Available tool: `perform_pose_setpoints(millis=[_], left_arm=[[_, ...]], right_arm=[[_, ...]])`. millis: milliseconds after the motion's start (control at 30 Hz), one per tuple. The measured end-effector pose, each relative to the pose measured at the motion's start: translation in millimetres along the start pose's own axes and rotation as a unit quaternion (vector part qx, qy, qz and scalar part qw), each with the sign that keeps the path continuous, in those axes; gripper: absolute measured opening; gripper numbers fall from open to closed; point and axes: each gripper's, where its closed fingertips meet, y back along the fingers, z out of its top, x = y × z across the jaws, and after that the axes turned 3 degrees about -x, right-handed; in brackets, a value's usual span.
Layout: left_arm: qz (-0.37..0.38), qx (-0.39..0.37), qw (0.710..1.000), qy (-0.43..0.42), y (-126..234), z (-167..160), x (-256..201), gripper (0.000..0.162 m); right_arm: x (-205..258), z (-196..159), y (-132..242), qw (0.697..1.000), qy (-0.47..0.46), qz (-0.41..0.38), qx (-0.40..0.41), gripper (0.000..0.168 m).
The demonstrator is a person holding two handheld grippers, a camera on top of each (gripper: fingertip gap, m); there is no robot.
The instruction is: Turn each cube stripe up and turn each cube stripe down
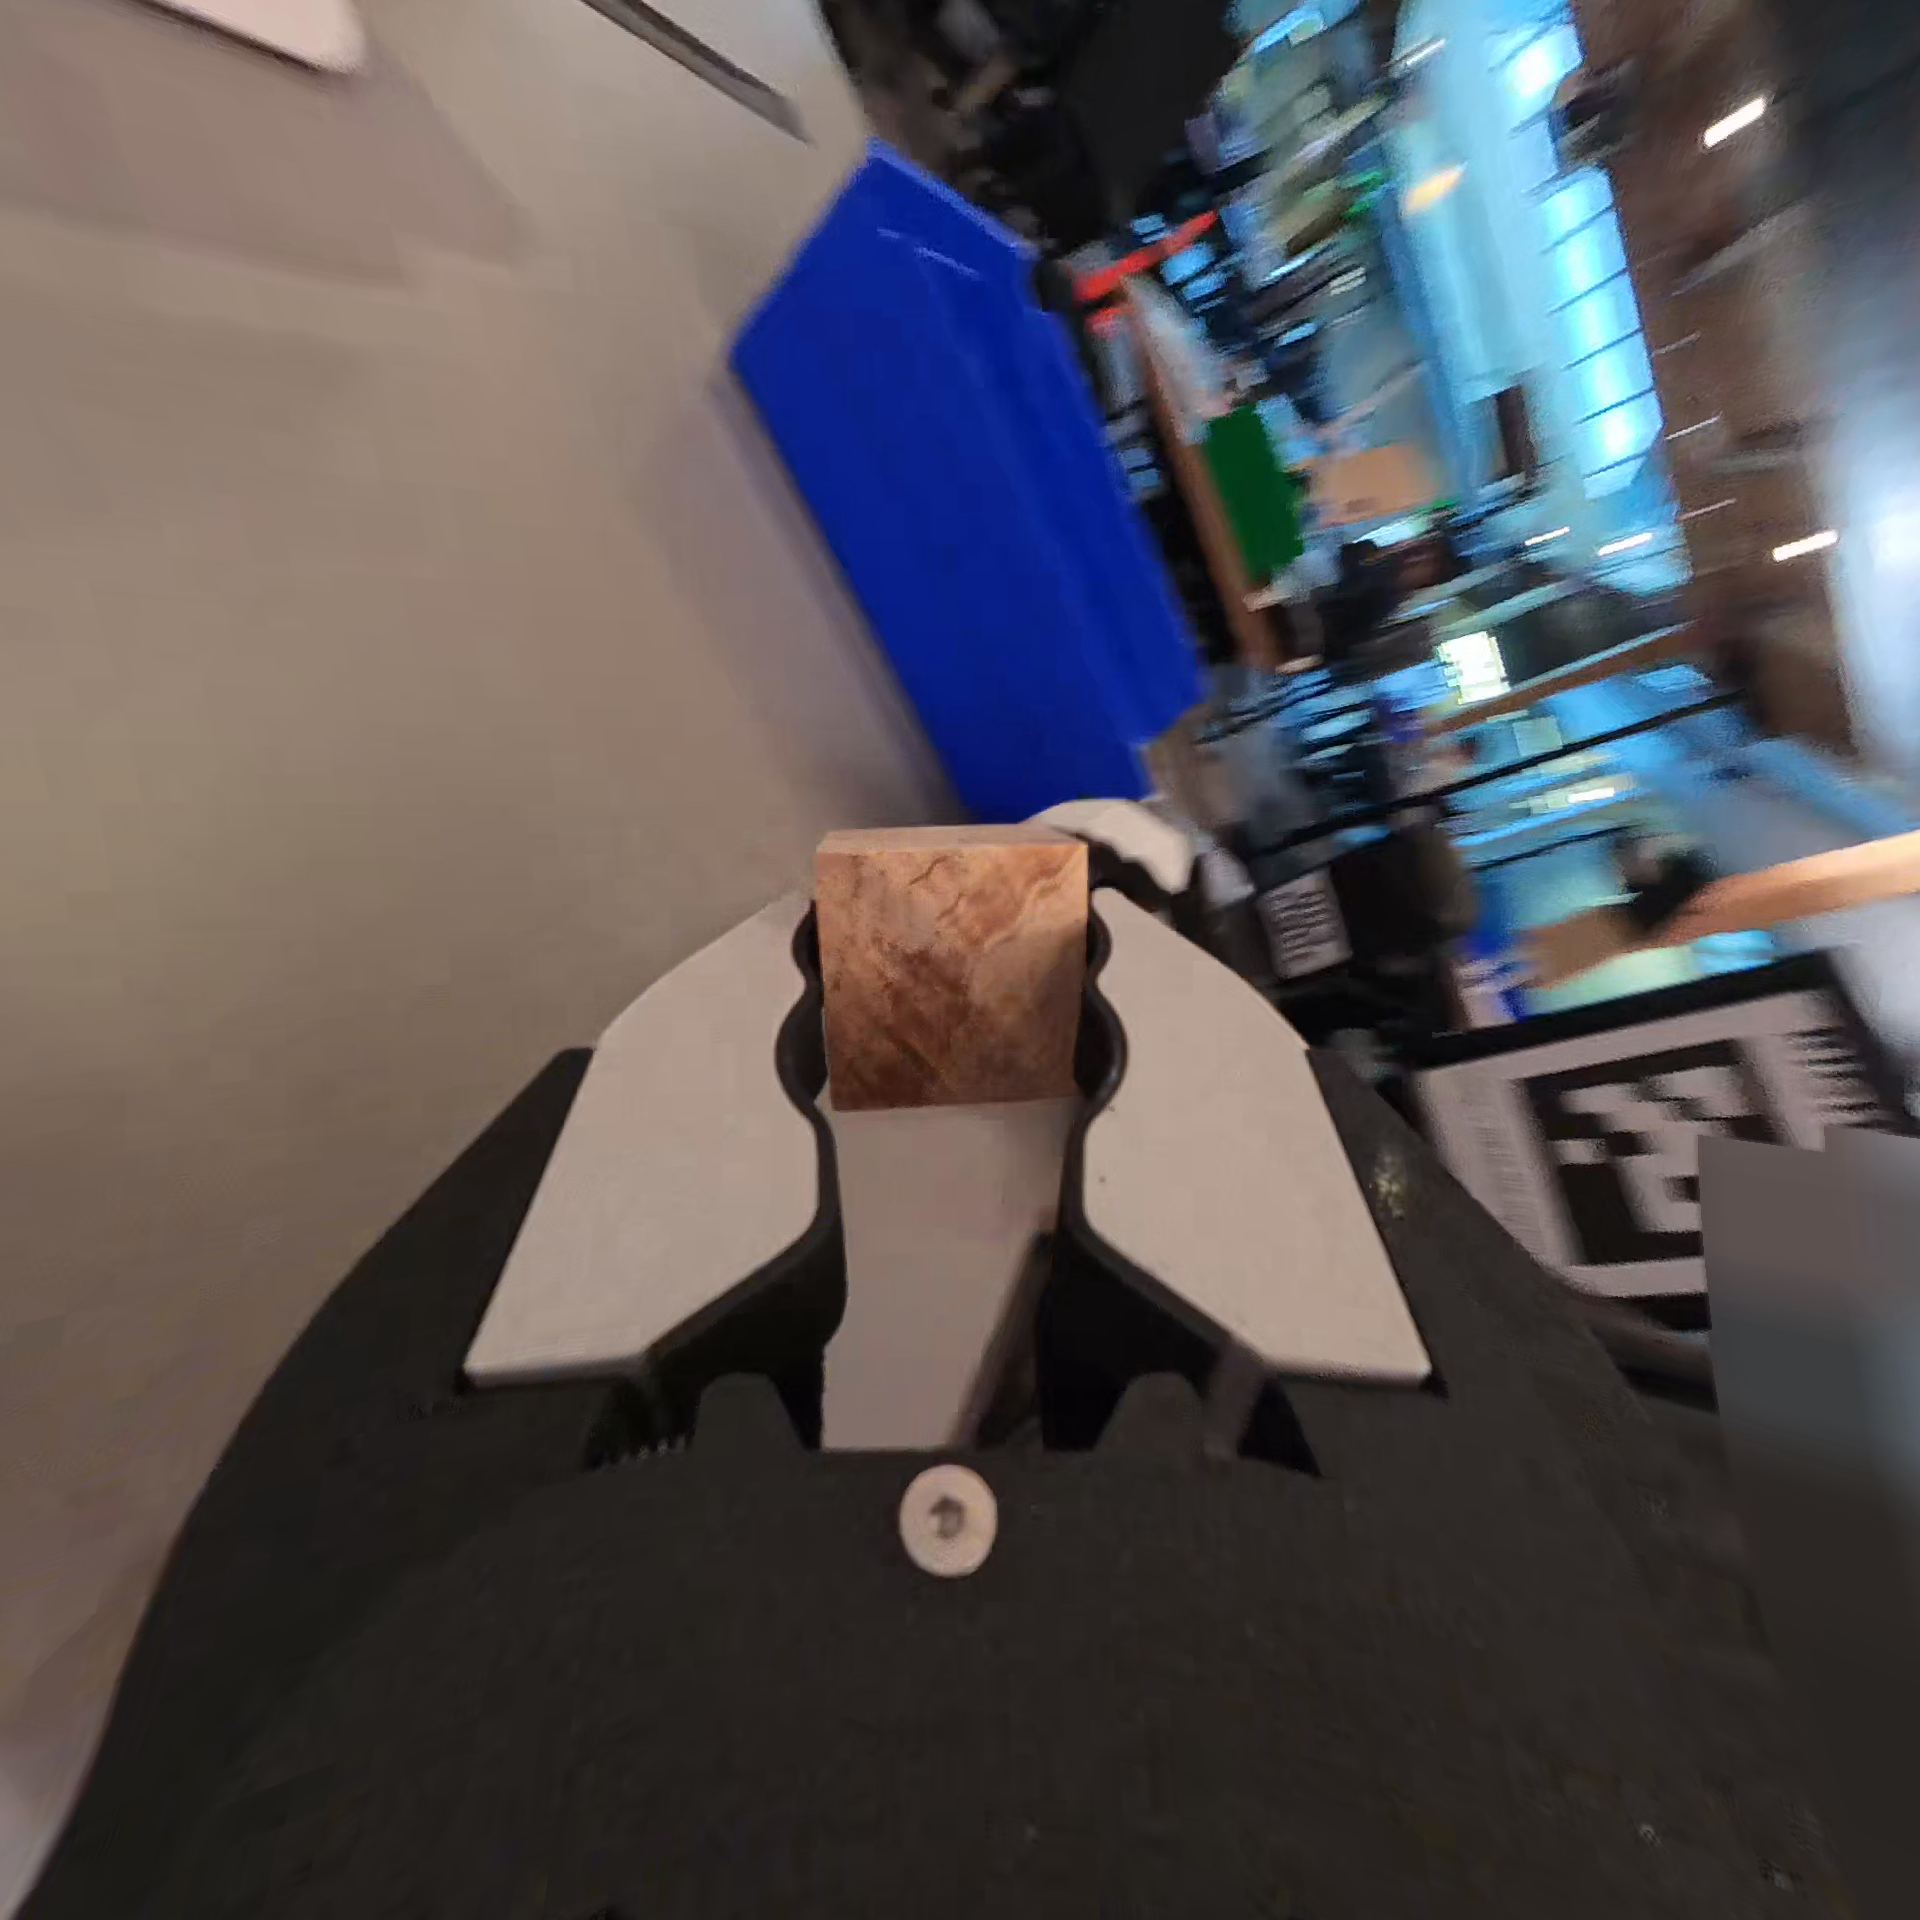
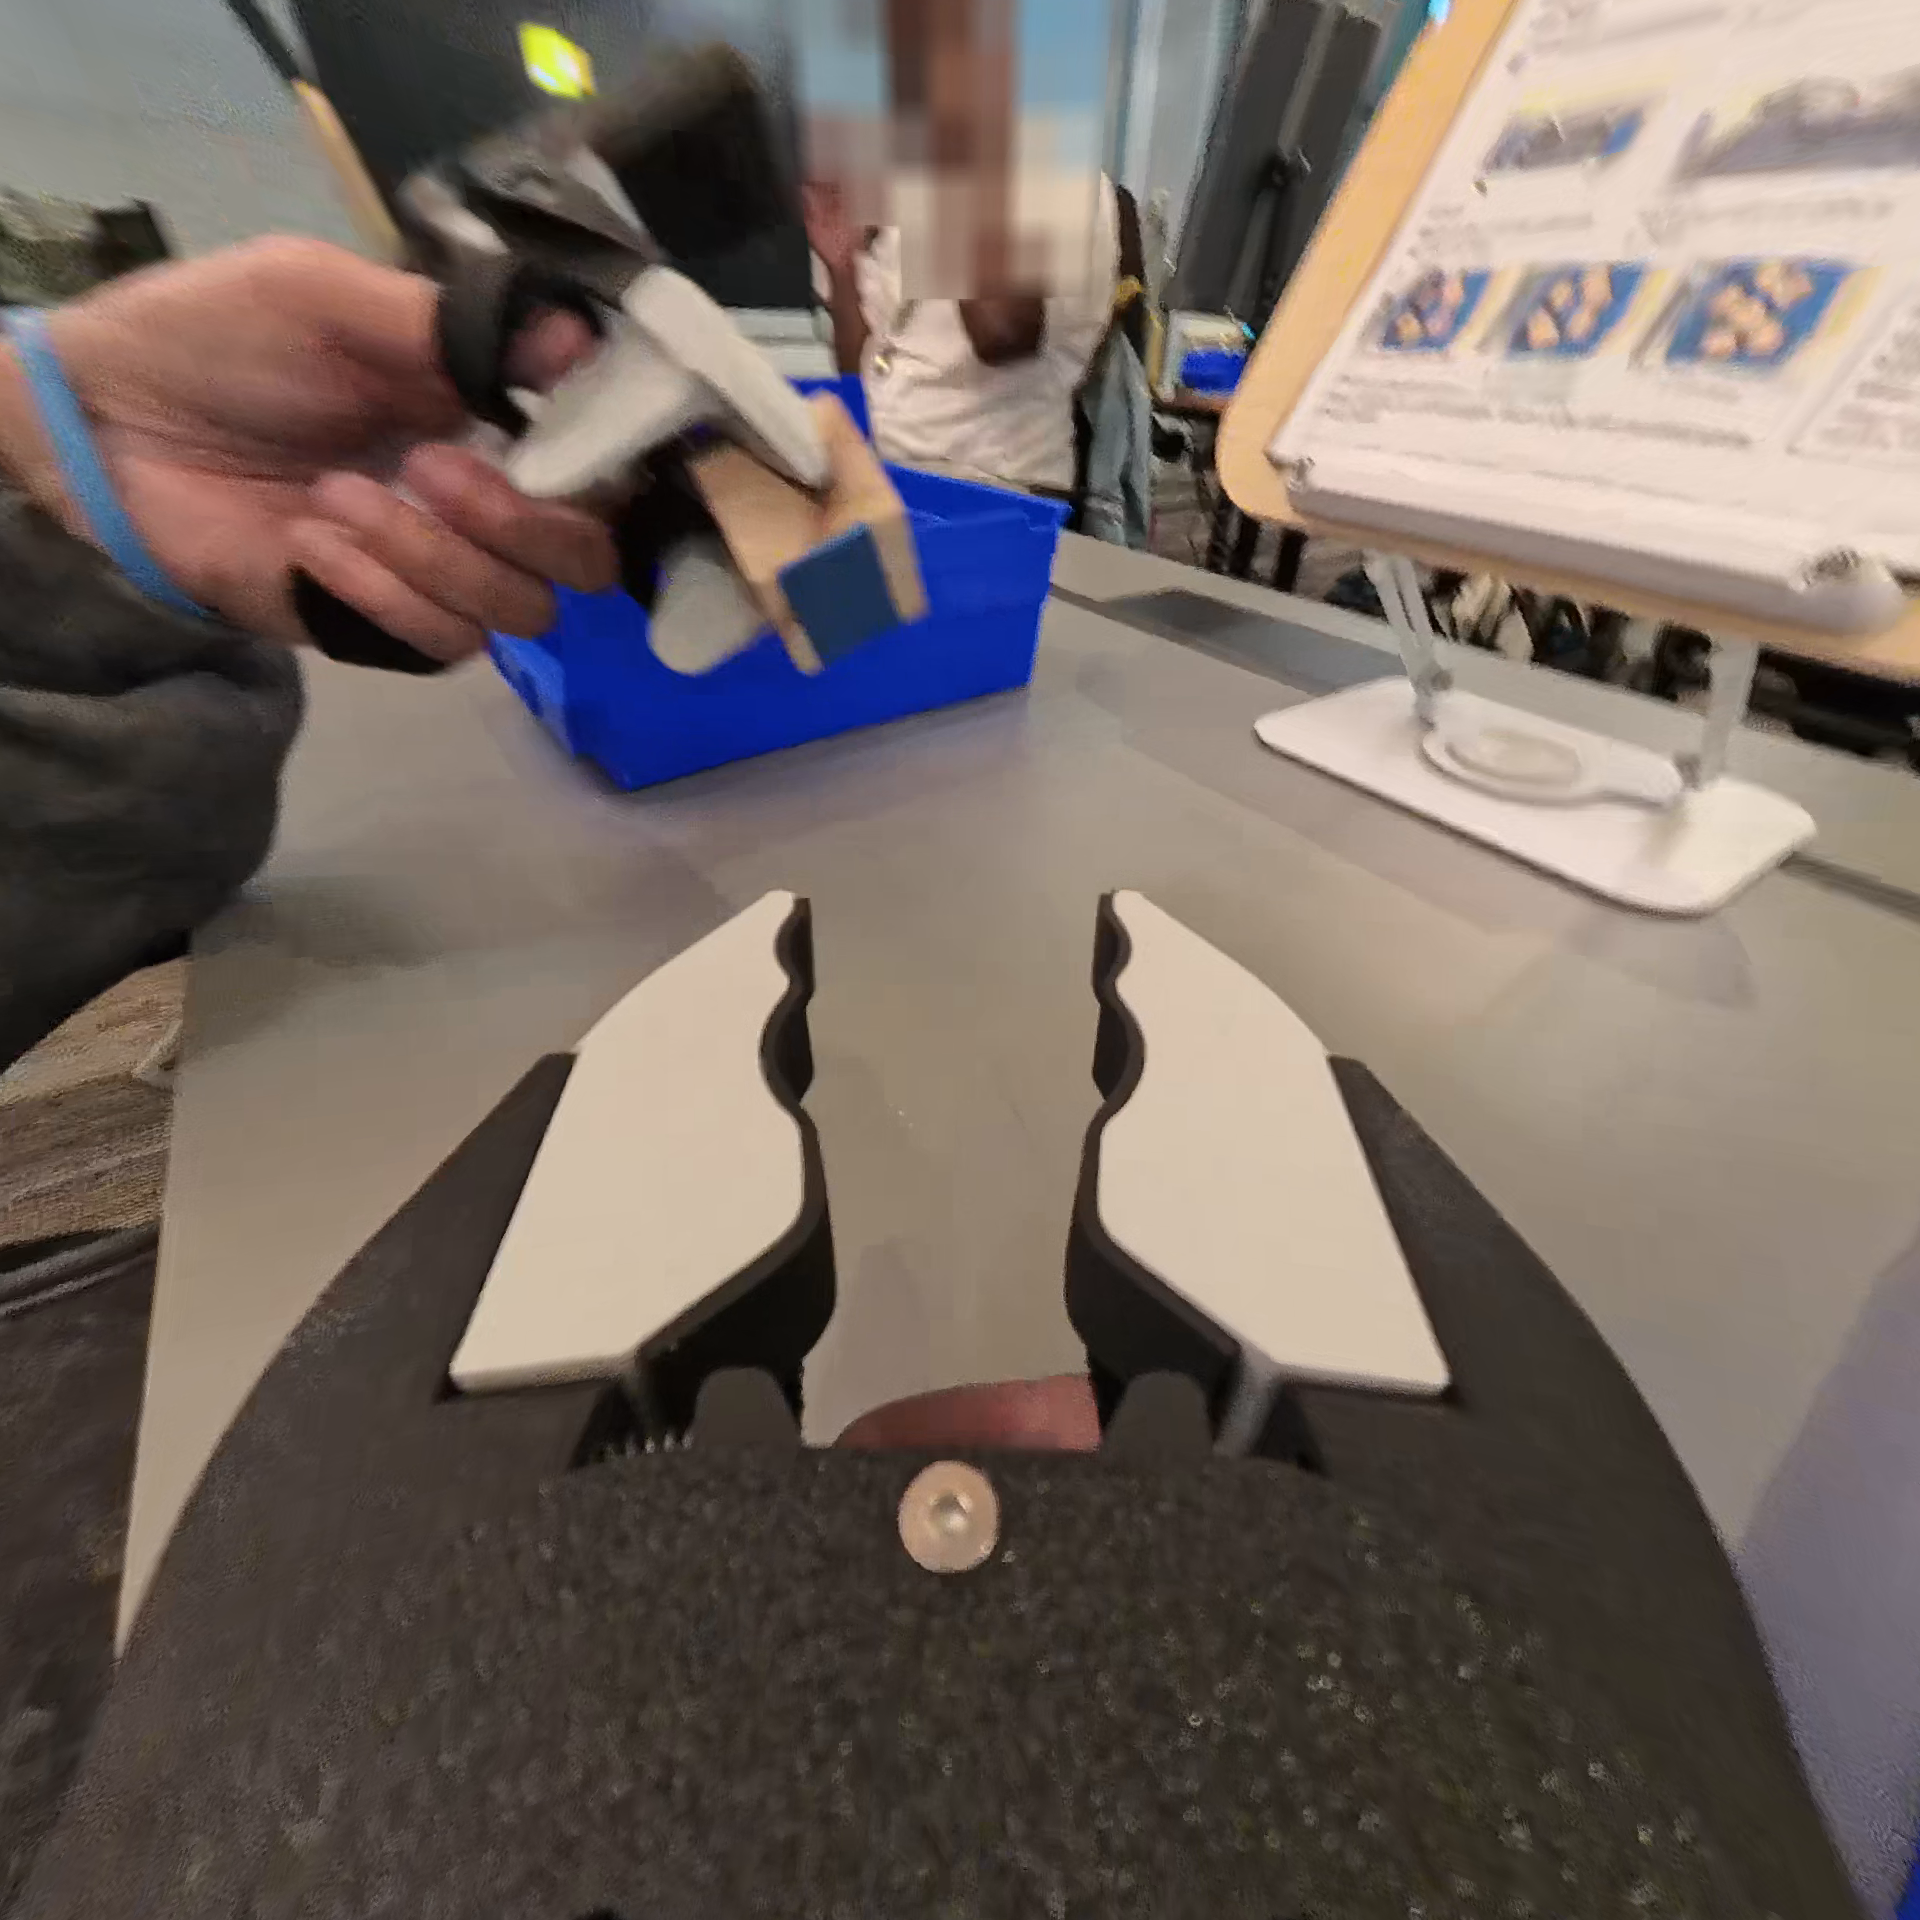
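Left tool [image 1: 951,966] clamped on the cube [image 1: 951,971], held near the fingertips, lifted off the worktop [image 2: 1039,883] and rolled well over to one side. In the right wrist view the cube [image 2: 831,540] sits in front of the blue bin [image 2: 779,696], tilted, its blue stripe face turned down and toward the camera. A hand [image 2: 260,436] carries that tool.

Right tool [image 2: 951,997] parted at a middling width, empty, hovering low over bare worktop, well short of the bin.

White stand [image 2: 1538,800] with a printed board sits to the right, apart from both tools.

Risks, as judgement:
- grip is out at the tips; fast wrist roll could let the cube pivot or slip out, since wood against smooth pads has little bite
- both views blurred, so motion is quick; setting down at this tilt may tip the cube onto the wrong face
- release above the bin edge could drop it inside
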Motion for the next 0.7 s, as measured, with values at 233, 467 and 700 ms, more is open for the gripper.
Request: perform_pose_setpoints(millis=[233, 467, 700], left_arm=[[-0.243, 0.024, 0.948, 0.203, -29, -17, -40, 0.044], [-0.256, 0.015, 0.936, 0.243, -38, -24, -39, 0.044], [-0.248, 0.026, 0.937, 0.246, -45, -32, -36, 0.044]], right_arm=[[23, 26, 0, 0.992, 0.023, 0.11, -0.063, 0.061], [20, 40, -24, 0.99, 0.055, 0.115, -0.064, 0.071], [23, 29, -38, 0.991, 0.075, 0.094, -0.061, 0.079]])
